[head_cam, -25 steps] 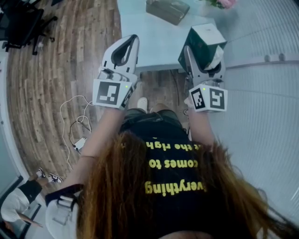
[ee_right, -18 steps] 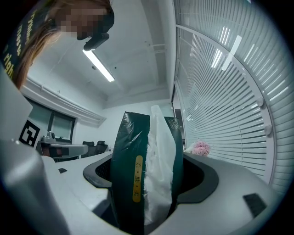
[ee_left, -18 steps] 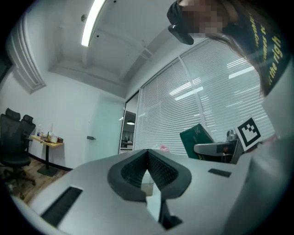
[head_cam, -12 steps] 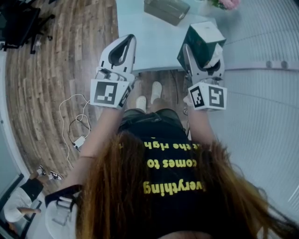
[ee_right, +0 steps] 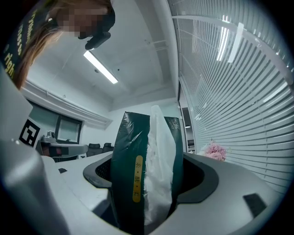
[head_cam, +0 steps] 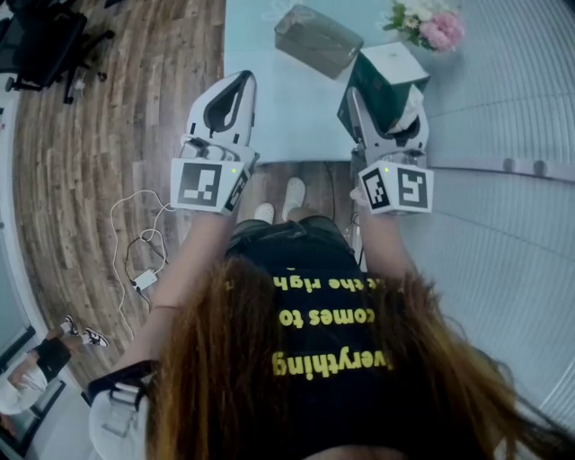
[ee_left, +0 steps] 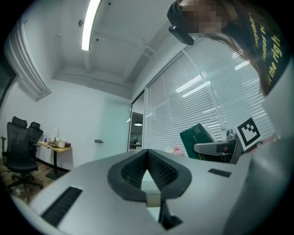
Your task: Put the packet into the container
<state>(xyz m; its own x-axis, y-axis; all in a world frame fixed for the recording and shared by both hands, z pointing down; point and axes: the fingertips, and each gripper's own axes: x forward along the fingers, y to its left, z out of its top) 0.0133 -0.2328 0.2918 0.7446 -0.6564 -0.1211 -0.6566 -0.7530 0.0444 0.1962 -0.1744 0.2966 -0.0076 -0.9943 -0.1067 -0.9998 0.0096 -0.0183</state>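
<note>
**Packet in the right gripper, container further on**

The dark green packet (head_cam: 388, 79), with white paper showing at its side, stands upright between the fingers of the right gripper (head_cam: 386, 121), which are closed on it.
The container (head_cam: 319, 38) lies further away on the pale surface (head_cam: 287, 108), near the flowers (head_cam: 429, 22); the left gripper (head_cam: 235, 85) has its fingers together on nothing.
In my judgement the soft packet, which sticks out far beyond the fingers, may catch on the container rim and slip; I cannot tell whether the container is open.

The pale bench (head_cam: 274, 108) stands on a wooden floor (head_cam: 117, 135). A grey, box-shaped container (head_cam: 319, 40) lies on it toward the far side. Pink and white flowers (head_cam: 427, 22) sit at its far right corner.
</note>
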